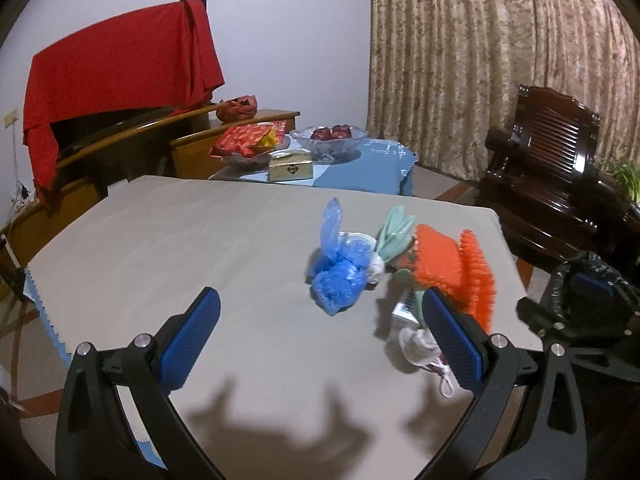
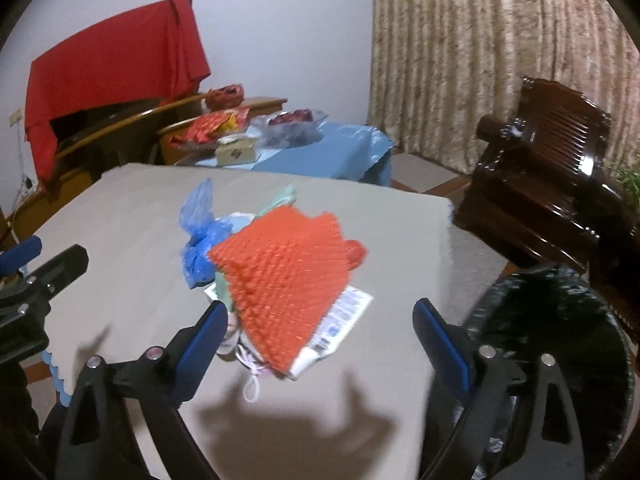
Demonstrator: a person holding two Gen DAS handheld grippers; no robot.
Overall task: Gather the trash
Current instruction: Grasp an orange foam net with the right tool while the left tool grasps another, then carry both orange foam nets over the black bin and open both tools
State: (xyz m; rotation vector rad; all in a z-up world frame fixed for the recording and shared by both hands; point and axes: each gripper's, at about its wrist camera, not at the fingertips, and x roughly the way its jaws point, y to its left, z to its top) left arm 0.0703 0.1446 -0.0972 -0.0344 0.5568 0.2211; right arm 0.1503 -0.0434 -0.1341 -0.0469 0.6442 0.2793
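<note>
Two grippers spread wide over the trash pile, neither touching it.

Left gripper (image 1: 320,320) holds nothing, the blue bag (image 1: 340,276) just ahead between its jaws; right gripper (image 2: 320,328), nearer, holds nothing, the orange net (image 2: 288,280) stretching ahead-left between its jaws, the black bin (image 2: 560,340) to their right.

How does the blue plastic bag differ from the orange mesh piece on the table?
The blue plastic bag is glossy, crumpled and bunched with a tail sticking up; the orange mesh piece is matte, bumpy-textured and spread flatter. The mesh looks broader and overlies a printed packet. Both lie ungripped on the grey table.
</note>
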